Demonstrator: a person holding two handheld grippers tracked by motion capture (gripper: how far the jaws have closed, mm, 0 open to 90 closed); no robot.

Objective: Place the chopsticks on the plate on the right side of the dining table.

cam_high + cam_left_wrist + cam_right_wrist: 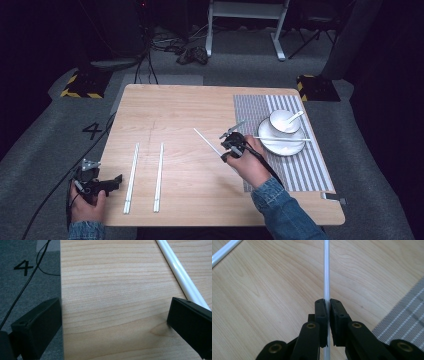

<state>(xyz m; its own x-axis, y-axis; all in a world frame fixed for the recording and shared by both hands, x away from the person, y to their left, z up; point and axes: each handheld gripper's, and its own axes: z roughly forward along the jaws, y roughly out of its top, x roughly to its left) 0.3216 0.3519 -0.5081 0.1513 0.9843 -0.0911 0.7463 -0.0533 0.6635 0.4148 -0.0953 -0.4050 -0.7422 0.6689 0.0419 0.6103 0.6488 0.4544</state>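
My right gripper (226,151) is shut on a thin white chopstick (206,140), which sticks out toward the table's middle and is lifted off the wood. In the right gripper view the jaws (327,301) pinch that chopstick (326,270) between their pads. My left gripper (116,181) rests open at the table's near left edge, with nothing between its jaws (115,307). Two more white chopsticks (131,177) (159,176) lie side by side on the wood just right of it; one (180,272) runs past the right jaw.
A striped grey placemat (305,165) covers the right side and carries a white plate (280,148), a bowl (281,125) with a spoon (294,118), and a chopstick (282,139) across the plate. A cable (27,282) runs over the floor left of the table.
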